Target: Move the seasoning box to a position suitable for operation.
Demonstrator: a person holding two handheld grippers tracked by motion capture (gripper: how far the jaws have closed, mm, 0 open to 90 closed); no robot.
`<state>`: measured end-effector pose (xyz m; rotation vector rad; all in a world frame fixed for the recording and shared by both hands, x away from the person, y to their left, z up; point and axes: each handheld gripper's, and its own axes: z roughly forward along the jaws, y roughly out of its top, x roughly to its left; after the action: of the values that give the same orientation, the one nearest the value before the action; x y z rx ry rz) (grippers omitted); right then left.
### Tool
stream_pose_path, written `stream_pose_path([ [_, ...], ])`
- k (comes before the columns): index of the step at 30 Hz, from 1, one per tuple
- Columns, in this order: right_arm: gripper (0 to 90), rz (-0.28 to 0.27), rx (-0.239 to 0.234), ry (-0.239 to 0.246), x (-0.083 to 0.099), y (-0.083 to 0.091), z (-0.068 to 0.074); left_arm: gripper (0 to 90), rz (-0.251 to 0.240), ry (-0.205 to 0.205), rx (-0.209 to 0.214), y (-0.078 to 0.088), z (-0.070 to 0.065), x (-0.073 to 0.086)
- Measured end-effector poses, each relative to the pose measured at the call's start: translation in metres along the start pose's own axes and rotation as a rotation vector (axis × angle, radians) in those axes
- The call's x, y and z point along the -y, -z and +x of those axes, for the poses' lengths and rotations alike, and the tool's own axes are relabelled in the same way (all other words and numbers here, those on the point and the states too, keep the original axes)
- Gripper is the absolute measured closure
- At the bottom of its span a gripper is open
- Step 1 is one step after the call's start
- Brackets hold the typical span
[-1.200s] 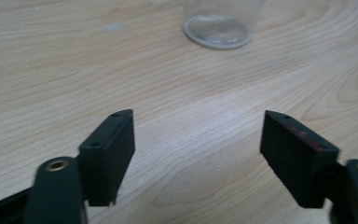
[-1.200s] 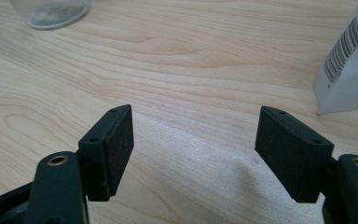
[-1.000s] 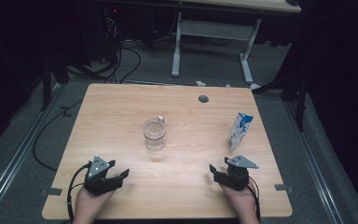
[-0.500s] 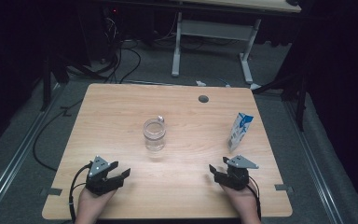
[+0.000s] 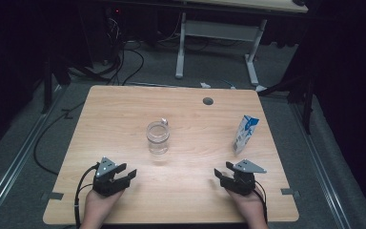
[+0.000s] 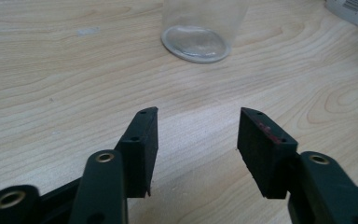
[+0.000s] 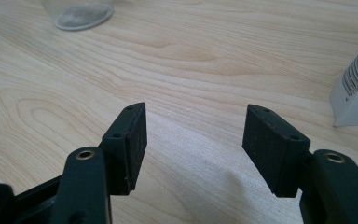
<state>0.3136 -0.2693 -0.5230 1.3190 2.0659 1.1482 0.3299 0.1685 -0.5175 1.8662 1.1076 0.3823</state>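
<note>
So the glass jar (image 5: 158,138) stands upright near the table's centre, clear, w/ nothing touching it. From it, your left gripper (image 5: 122,177) sits at abt 7 o'clock, near the front edge; your right gripper (image 5: 224,177) at abt 4 o'clock, same edge, well apart from the jar. The left gripper view has the jar's base (image 6: 195,43) dead ahead at 12 o'clock, jaws apart w/ bare wood between them; they've just been closing a bit. Right jaws stand wide, nothing between. The milk carton (image 5: 244,134) stands at 3 o'clock from the jar, near the right edge of the table (image 5: 124,109), just ahead of your right gripper.
</note>
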Motion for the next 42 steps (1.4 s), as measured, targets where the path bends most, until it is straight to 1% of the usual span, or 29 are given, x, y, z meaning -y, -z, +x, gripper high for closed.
stream_pose_path([
  [1, 40.6, -0.001, -0.002, -0.01, 0.0, 0.001, 0.0, 50.8, -0.006, 0.002, 0.001, -0.001, 0.0, -0.001],
  [2, 41.8, -0.005, -0.004, -0.01, -0.001, 0.001, -0.001, 50.8, -0.009, -0.005, -0.008, -0.003, -0.001, -0.002],
  [3, 42.1, -0.006, -0.009, -0.017, -0.002, 0.002, -0.002, 50.8, -0.002, -0.015, -0.018, -0.004, -0.002, -0.003],
  [4, 42.1, -0.006, -0.009, -0.017, -0.002, 0.002, -0.002, 50.7, -0.002, -0.015, -0.018, -0.004, -0.002, -0.003],
  [6, 40.9, -0.009, -0.006, -0.006, -0.003, 0.001, -0.002, 51.0, -0.003, -0.03, -0.032, -0.007, -0.006, -0.009],
  [7, 40.9, -0.009, -0.006, -0.006, -0.003, 0.001, -0.002, 53.3, -0.003, -0.03, -0.032, -0.007, -0.006, -0.009],
  [8, 40.6, -0.006, -0.001, 0.006, -0.003, 0.001, -0.002, 53.3, -0.007, -0.035, -0.036, -0.008, -0.006, -0.011],
  [9, 40.6, 0.001, 0.006, 0.015, -0.003, 0.0, -0.001, 57.8, -0.01, -0.033, -0.03, -0.009, -0.006, -0.013],
  [10, 40.7, 0.001, 0.006, 0.017, -0.003, 0.0, -0.001, 57.9, -0.004, -0.023, -0.031, -0.013, -0.004, -0.017],
  [12, 40.9, 0.002, 0.009, 0.017, -0.002, 0.0, -0.001, 58.0, -0.002, -0.021, -0.034, -0.015, -0.004, -0.019],
  [14, 43.0, -0.001, 0.005, 0.015, -0.002, 0.001, -0.001, 57.9, -0.003, -0.027, -0.046, -0.02, -0.004, -0.024],
  [19, 44.6, -0.008, -0.002, 0.011, -0.003, 0.002, -0.001, 57.4, -0.006, -0.027, -0.048, -0.024, -0.004, -0.031],
  [22, 44.7, -0.008, -0.004, 0.005, -0.003, 0.002, -0.002, 57.1, -0.008, -0.028, -0.046, -0.028, -0.005, -0.037],
  [25, 44.6, -0.007, -0.008, 0.007, -0.003, 0.002, -0.002, 57.2, -0.01, -0.032, -0.049, -0.03, -0.006, -0.04],
  [28, 44.4, -0.007, -0.01, 0.011, -0.002, 0.002, -0.002, 57.3, -0.006, -0.026, -0.052, -0.034, -0.003, -0.045],
  [30, 44.4, -0.005, -0.008, 0.009, -0.002, 0.003, -0.002, 57.5, -0.022, -0.016, -0.048, -0.036, -0.001, -0.046],
  [31, 44.5, -0.004, -0.008, 0.007, -0.002, 0.003, -0.002, 57.9, -0.022, -0.016, -0.048, -0.036, -0.001, -0.046],
  [32, 44.5, -0.004, -0.009, 0.006, -0.003, 0.004, -0.002, 58.0, -0.01, -0.018, -0.057, -0.039, 0.0, -0.049],
  [34, 44.5, -0.003, -0.007, 0.006, -0.003, 0.004, -0.002, 58.4, -0.012, -0.023, -0.065, -0.04, 0.001, -0.051],
  [37, 44.5, -0.007, -0.01, 0.0, -0.004, 0.004, -0.002, 58.4, -0.012, -0.023, -0.063, -0.042, 0.001, -0.054],
  [38, 44.5, -0.003, -0.007, -0.004, -0.004, 0.004, -0.002, 58.9, -0.02, -0.031, -0.064, -0.044, 0.001, -0.057],
  [39, 44.5, -0.003, -0.007, -0.001, -0.004, 0.004, -0.002, 59.0, -0.02, -0.031, -0.064, -0.044, 0.001, -0.057],
  [42, 44.5, -0.003, -0.007, -0.001, -0.004, 0.004, -0.001, 59.0, -0.018, -0.042, -0.074, -0.048, 0.005, -0.063],
])
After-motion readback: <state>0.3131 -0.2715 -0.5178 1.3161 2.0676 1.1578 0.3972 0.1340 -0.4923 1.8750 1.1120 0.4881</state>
